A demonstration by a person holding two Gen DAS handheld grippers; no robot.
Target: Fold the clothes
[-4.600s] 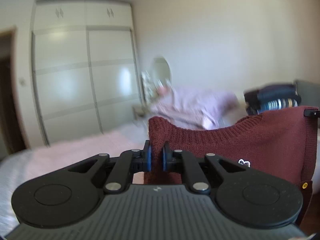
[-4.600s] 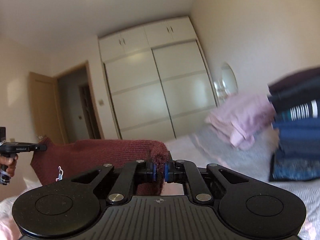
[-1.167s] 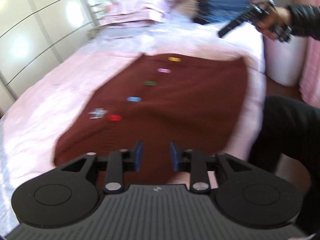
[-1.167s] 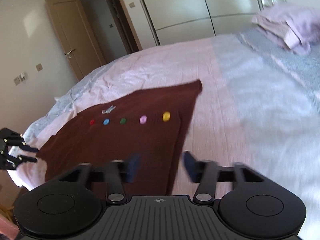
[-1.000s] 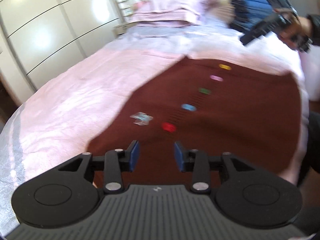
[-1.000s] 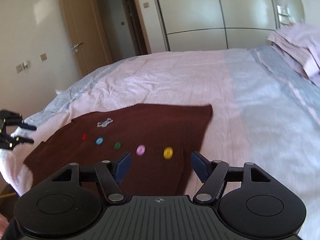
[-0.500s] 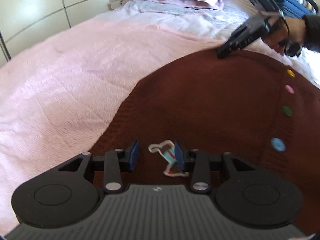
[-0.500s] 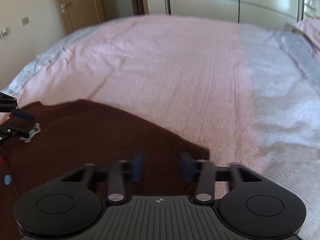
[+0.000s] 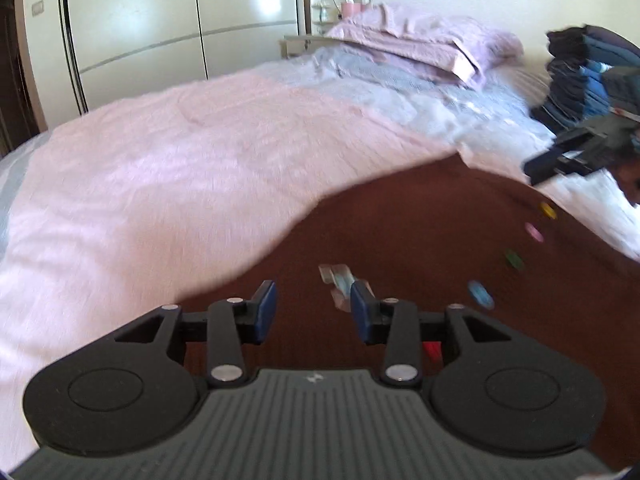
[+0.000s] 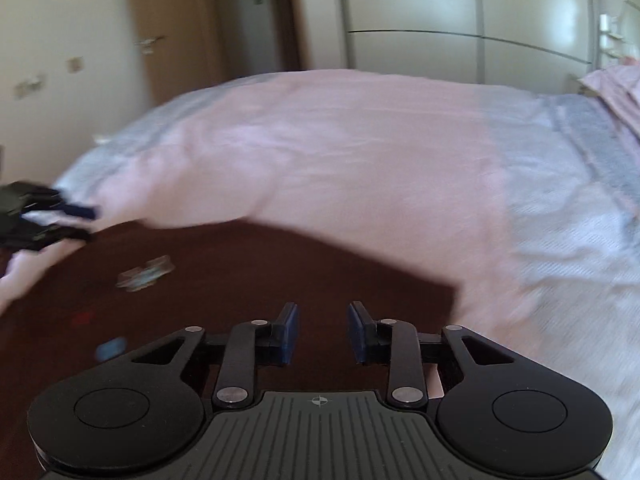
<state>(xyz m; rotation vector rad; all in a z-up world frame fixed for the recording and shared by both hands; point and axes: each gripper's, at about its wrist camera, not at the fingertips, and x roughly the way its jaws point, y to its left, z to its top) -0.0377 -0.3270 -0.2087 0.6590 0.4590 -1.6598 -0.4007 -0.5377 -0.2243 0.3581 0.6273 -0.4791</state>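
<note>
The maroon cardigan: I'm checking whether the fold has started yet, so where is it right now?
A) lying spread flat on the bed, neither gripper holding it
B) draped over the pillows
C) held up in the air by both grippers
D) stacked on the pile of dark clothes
A: the maroon cardigan lies flat on the pink bedspread, buttons up, with the left gripper and right gripper both open above it.

Both views are brightly lit by soft daylight, with pale glare patches on the glossy wardrobe doors [image 9: 168, 24] at the upper left of the left wrist view and along the top of the right wrist view, and the pink bedspread [image 9: 160, 184] is nearly washed out. Motion blur smears the maroon cardigan [image 10: 248, 280], its coloured buttons [image 9: 480, 294] and the doorway [image 10: 180, 40] at upper left, while each camera's own tongs at the bottom stay sharp. Fisheye distortion bows the wardrobe lines and bed edge, and the frame corners fall to black.
</note>
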